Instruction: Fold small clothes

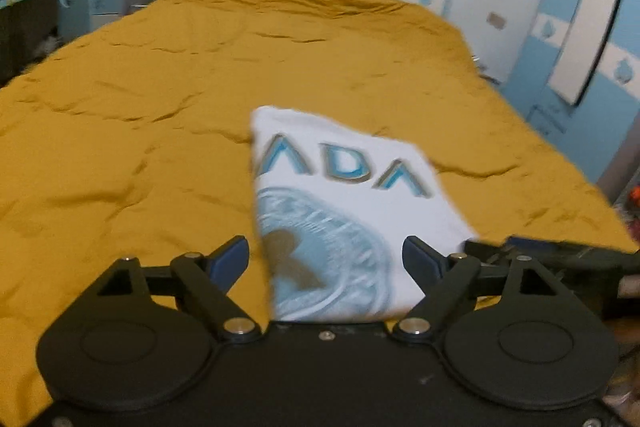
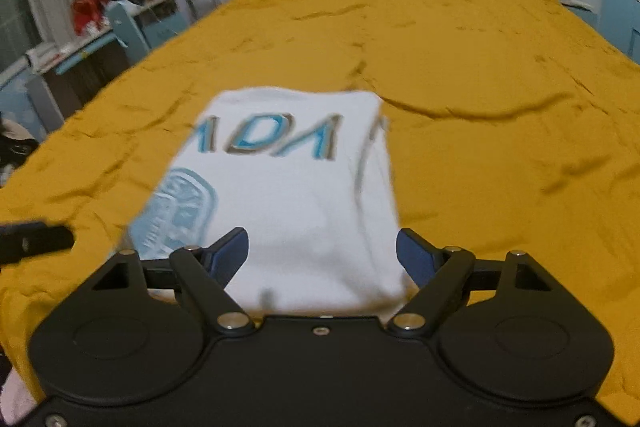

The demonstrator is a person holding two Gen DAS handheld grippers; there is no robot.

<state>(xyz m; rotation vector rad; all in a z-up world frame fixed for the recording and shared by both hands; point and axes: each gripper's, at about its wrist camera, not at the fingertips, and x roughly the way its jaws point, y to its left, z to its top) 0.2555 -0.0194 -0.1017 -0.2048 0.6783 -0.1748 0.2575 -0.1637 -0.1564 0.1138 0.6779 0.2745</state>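
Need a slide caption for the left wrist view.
Open left hand-held gripper above a folded white printed T-shirt on a mustard bedspread.

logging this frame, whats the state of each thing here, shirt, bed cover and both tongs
white shirt: folded into a compact rectangle, printed side up, lying flat on the cover
mustard bed cover: spread over the bed, wrinkled
left tongs: open, pads clear of the shirt, holding nothing
right tongs: open, pads off the shirt, holding nothing
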